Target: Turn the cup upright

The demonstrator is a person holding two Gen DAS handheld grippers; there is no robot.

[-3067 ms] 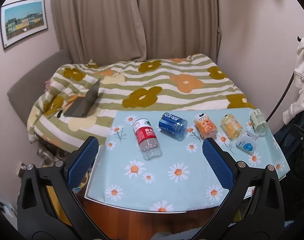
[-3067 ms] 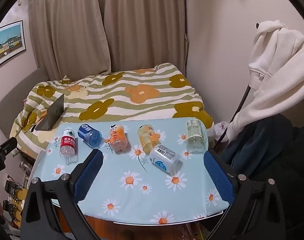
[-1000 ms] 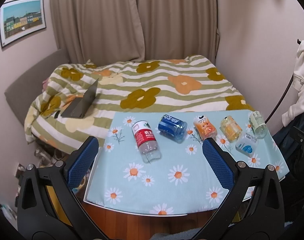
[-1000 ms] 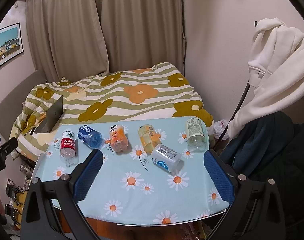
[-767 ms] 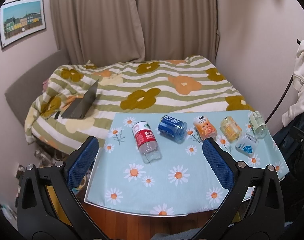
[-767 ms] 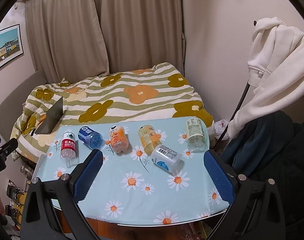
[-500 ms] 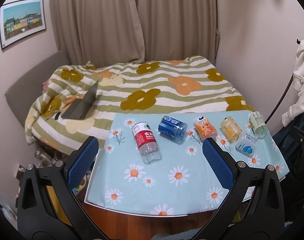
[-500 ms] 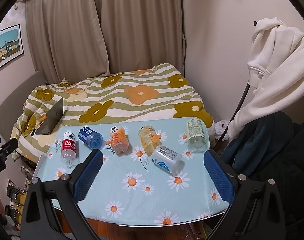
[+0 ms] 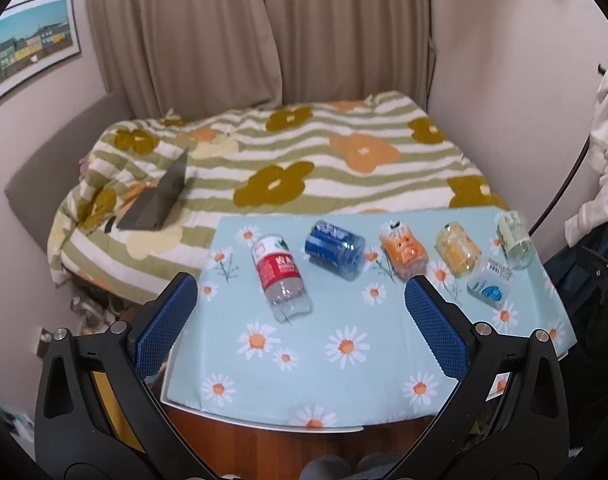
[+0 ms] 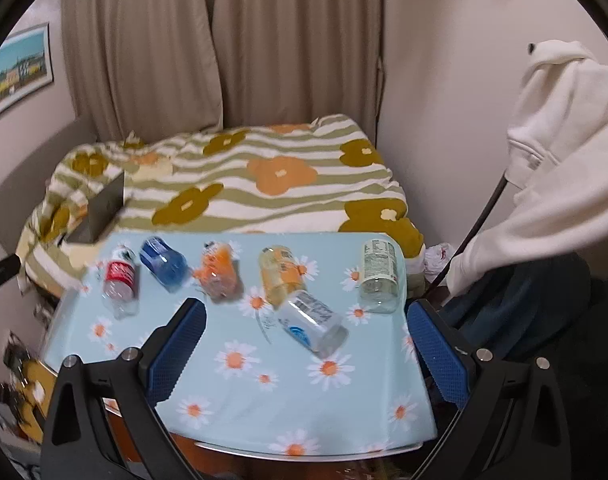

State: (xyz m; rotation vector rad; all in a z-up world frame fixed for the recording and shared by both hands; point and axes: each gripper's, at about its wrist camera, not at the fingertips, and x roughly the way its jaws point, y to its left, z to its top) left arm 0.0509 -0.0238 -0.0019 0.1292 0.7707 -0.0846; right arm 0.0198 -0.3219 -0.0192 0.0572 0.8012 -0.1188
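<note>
Six clear plastic cups lie on their sides across a daisy-print tablecloth [image 10: 239, 396], a striped floral bed [image 9: 344, 168] and beige curtains [image 9: 263, 32] behind. Left to right: red-label cup [image 9: 280, 272], blue cup [image 9: 335, 243], orange cup [image 9: 404, 249], yellow cup [image 10: 280, 274], blue-white cup [image 10: 312, 323], green-label cup [image 10: 379, 276]. Left gripper [image 9: 301, 322] and right gripper [image 10: 306, 338] hover spread wide, empty, nearside of the cups.

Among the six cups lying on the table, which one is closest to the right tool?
The clear cup with the blue round label, lying on its side between the fingers of the right tool. The other five lie in a row farther back, toward the bed.
</note>
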